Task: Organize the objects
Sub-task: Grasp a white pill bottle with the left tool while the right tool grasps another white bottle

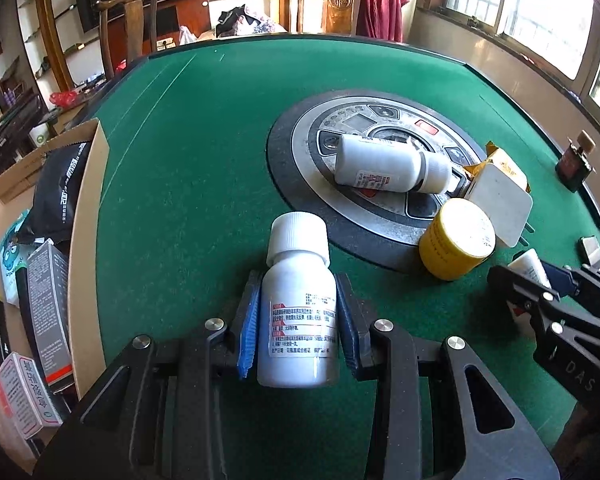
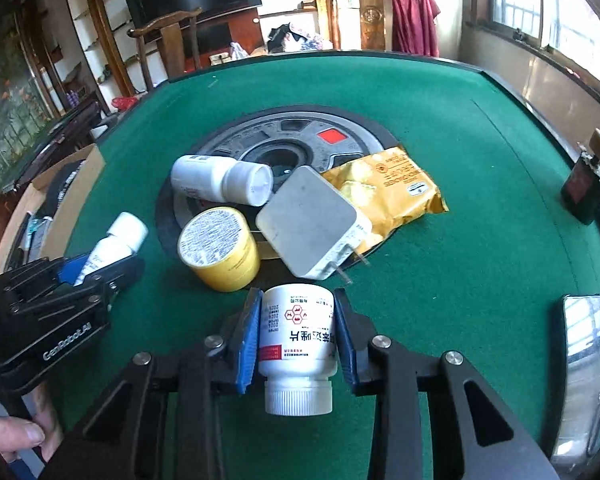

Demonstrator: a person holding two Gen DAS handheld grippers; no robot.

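My left gripper [image 1: 299, 282] is shut on a white medicine bottle [image 1: 300, 320] just above the green felt table [image 1: 200, 160], its cap pointing away from the camera. The right wrist view shows that left gripper [image 2: 100, 266] with the bottle [image 2: 118, 236] at the left. My right gripper [image 2: 298, 294] has its blue pads against a second white bottle [image 2: 298, 332] with a red logo and its cap toward the camera. From the left wrist view, the right gripper [image 1: 540, 280] and its bottle [image 1: 534, 266] sit at the right edge.
A third white bottle [image 2: 220, 180], a yellow jar [image 2: 220, 248], a white charger plug [image 2: 312, 224] and a gold packet [image 2: 388, 188] crowd the table's round centre panel [image 2: 260, 136]. A dark corked bottle [image 2: 588, 176] stands far right. A cardboard box [image 1: 94, 240] of packages sits at the left.
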